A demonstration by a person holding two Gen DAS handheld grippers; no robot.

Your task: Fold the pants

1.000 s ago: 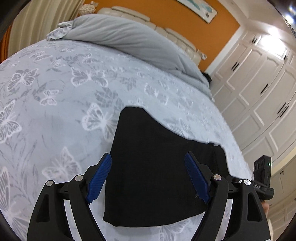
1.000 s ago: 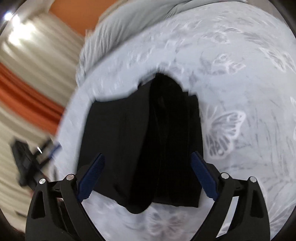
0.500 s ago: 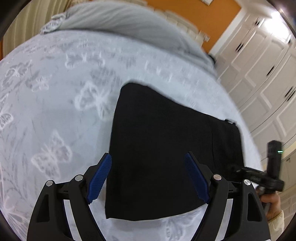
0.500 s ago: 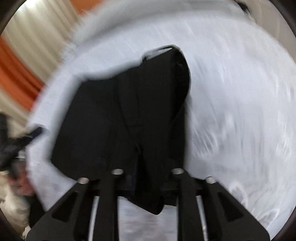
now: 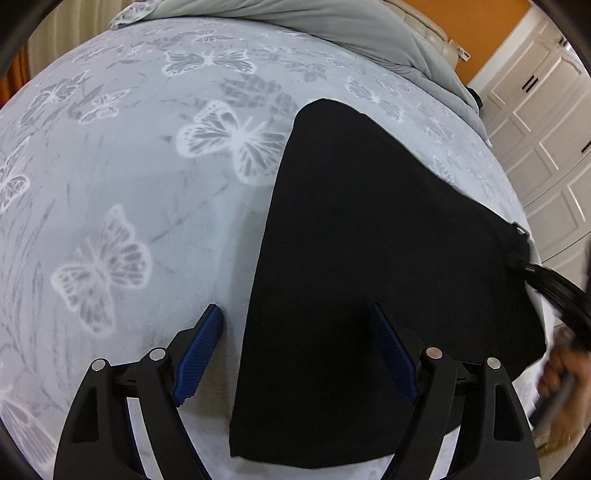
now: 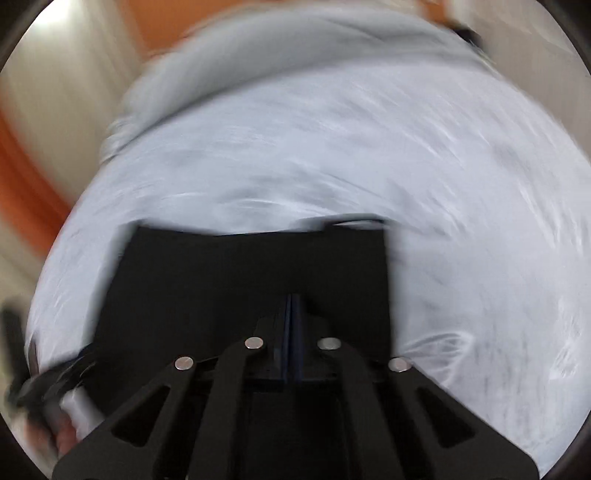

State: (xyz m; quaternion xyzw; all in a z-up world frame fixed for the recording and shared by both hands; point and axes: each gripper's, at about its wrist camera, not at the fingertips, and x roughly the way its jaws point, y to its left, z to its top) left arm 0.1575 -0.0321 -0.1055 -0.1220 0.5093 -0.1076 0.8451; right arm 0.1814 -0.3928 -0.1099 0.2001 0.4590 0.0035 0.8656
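While the pants [image 5: 369,258] lie flat on the bed [image 5: 147,221] as a dark, already doubled panel, their place is what you should read first: they sit toward the bed's right edge, well short of the grey duvet [image 5: 332,26] bunched at the head end. Their long axis runs from the near edge of the bed away toward that duvet, narrowing at the far end.

Your left gripper [image 5: 295,350] hangs over the near end with its jaws spread wide. It straddles the left long edge of the cloth: one blue pad [image 5: 195,350] is over bare bedspread, the other over black fabric, and neither touches anything that you can see.

Your right gripper [image 6: 291,325] is pressed fully together. In its own blurred view the tips sit over the near edge of the pants, and in the left view the cloth's right corner looks drawn up toward it, so it probably pinches that corner, though the blur leaves this unsure.

Judged from this, the left gripper is nearer the free left corner. The next fold likely needs that corner taken too, then both near corners carried along the long axis toward the far end.
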